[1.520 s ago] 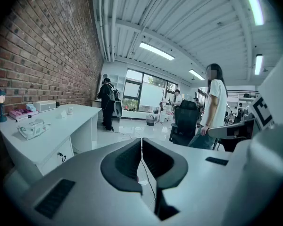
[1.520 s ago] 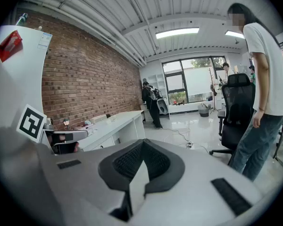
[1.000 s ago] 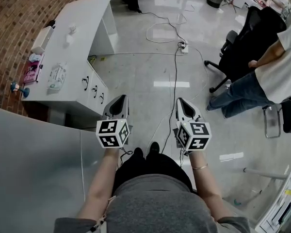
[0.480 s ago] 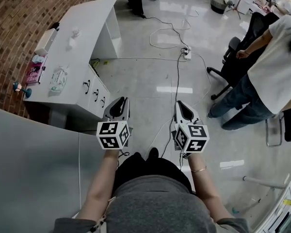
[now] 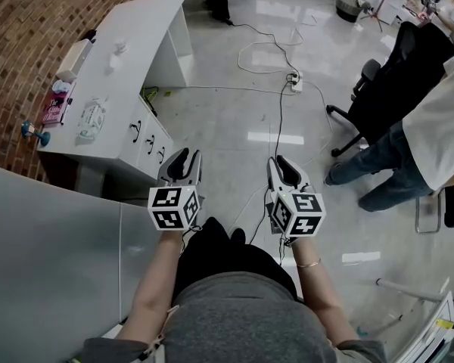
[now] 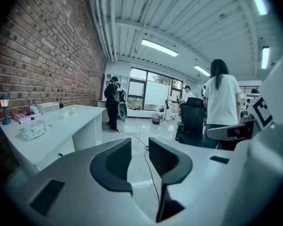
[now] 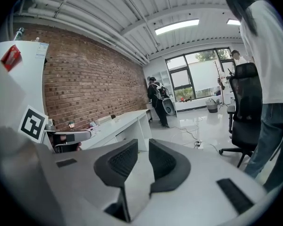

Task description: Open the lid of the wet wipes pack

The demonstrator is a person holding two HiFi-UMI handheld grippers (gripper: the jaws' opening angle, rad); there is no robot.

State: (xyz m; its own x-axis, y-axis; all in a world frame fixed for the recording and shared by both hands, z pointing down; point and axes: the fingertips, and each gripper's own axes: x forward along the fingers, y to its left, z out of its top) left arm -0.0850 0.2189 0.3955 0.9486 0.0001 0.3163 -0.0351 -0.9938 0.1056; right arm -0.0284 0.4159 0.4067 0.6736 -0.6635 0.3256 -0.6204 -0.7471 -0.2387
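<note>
Left tongs [image 5: 183, 156] and right tongs [image 5: 278, 165] have just sprung apart, both empty; wipes pack [image 5: 91, 117] lies on desk [image 5: 140, 36].

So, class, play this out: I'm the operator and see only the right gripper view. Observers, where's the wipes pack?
Observer: The wipes pack lies on the desk, toward its brick-wall side, ahead and left of the left gripper.
Operator: Is that gripper holding anything?
Observer: No. Its jaws have just been opening, and nothing is between them.
</note>
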